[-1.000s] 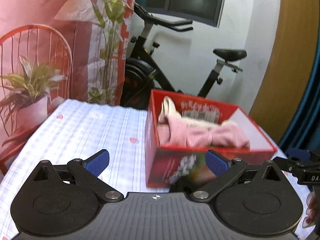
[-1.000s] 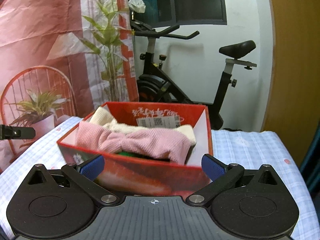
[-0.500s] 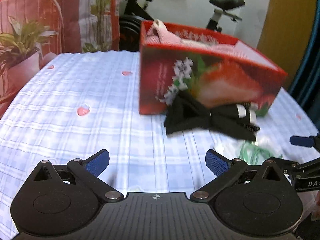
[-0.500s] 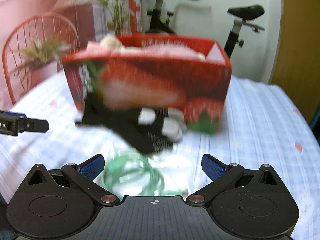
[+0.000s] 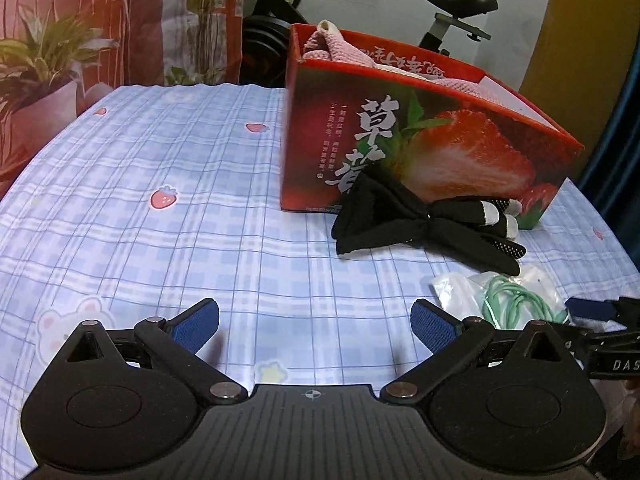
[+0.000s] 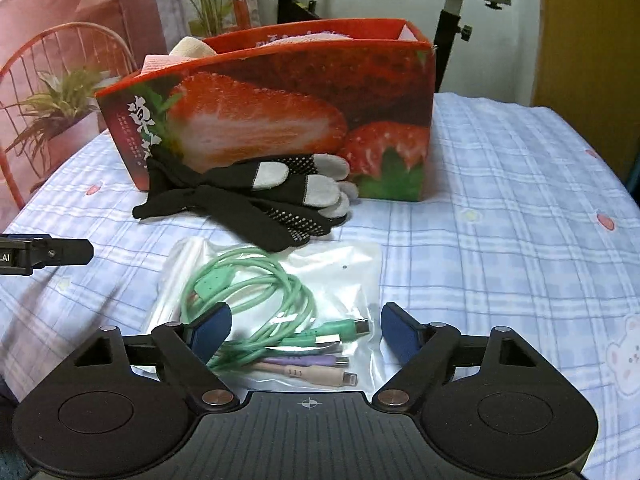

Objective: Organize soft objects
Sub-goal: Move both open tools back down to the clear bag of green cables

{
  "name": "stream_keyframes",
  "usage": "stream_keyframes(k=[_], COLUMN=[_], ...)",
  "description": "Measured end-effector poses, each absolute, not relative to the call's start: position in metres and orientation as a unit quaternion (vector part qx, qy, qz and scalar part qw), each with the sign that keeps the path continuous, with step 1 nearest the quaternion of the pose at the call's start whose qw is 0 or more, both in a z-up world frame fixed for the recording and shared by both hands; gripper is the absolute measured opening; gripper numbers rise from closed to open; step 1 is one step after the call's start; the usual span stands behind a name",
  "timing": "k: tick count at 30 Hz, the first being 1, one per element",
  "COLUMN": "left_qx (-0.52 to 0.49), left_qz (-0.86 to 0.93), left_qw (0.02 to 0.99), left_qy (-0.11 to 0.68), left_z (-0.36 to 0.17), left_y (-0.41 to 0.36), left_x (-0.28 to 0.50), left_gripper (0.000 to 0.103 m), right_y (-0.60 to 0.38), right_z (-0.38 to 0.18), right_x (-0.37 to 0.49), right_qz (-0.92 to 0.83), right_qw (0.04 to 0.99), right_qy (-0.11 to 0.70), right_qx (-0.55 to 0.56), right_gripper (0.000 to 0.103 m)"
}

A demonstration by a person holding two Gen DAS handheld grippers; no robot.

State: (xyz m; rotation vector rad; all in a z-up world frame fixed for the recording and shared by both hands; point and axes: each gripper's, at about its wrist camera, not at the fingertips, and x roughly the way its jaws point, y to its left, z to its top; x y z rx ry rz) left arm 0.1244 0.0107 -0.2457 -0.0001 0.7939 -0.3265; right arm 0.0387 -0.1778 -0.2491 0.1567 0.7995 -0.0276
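A red strawberry-print box (image 5: 424,148) (image 6: 280,116) stands on the checked cloth and holds pink and cream knit pieces (image 5: 340,50) (image 6: 192,50). A knotted pair of black gloves with grey fingertips (image 5: 420,224) (image 6: 256,196) lies against the box's front. A clear bag of green and pastel cables (image 6: 280,308) (image 5: 508,300) lies in front of the gloves. My left gripper (image 5: 316,322) is open and empty above bare cloth, left of the gloves. My right gripper (image 6: 306,330) is open, low over the cable bag, its fingers either side of the bag.
The blue checked tablecloth (image 5: 160,200) covers the table. An exercise bike (image 6: 460,12) stands behind the box, by a white wall. A pink printed backdrop with plants (image 5: 80,40) hangs at the left. A yellow-brown panel (image 6: 592,40) is at the right.
Both grippers have dropped from above the box to near the tabletop in front of it. The gloves and cable bag came into view. Both stay open.
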Motion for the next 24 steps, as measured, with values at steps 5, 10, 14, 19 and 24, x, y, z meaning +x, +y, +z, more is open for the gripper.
stream_keyframes(k=[5,10,14,19,24], left_qx=[-0.003,-0.003,-0.006,-0.005,0.000], left_qz=[-0.163,-0.173,-0.183,-0.195,-0.209], left_qw=[0.908,0.906,0.904,0.899,0.894], left_qy=[0.385,0.386,0.387,0.391,0.396], left_z=[-0.244,-0.243,-0.243,-0.243,-0.245], left_y=[0.010,0.010,0.010,0.005,-0.001], left_x=[0.123,0.119,0.116,0.114,0.112], left_gripper=[0.102,0.102,0.100,0.098,0.095], right_y=[-0.160,-0.136,-0.128,-0.139,-0.158], right_z=[-0.250,-0.249,-0.248,-0.246,-0.248], right_x=[0.044,0.056,0.060,0.053,0.040], right_qz=[-0.008,-0.001,0.013,0.007,-0.011], right_qw=[0.915,0.912,0.912,0.916,0.919], right_qy=[0.394,0.400,0.401,0.390,0.379], right_qx=[0.086,0.086,0.091,0.098,0.109], right_gripper=[0.080,0.081,0.081,0.079,0.076])
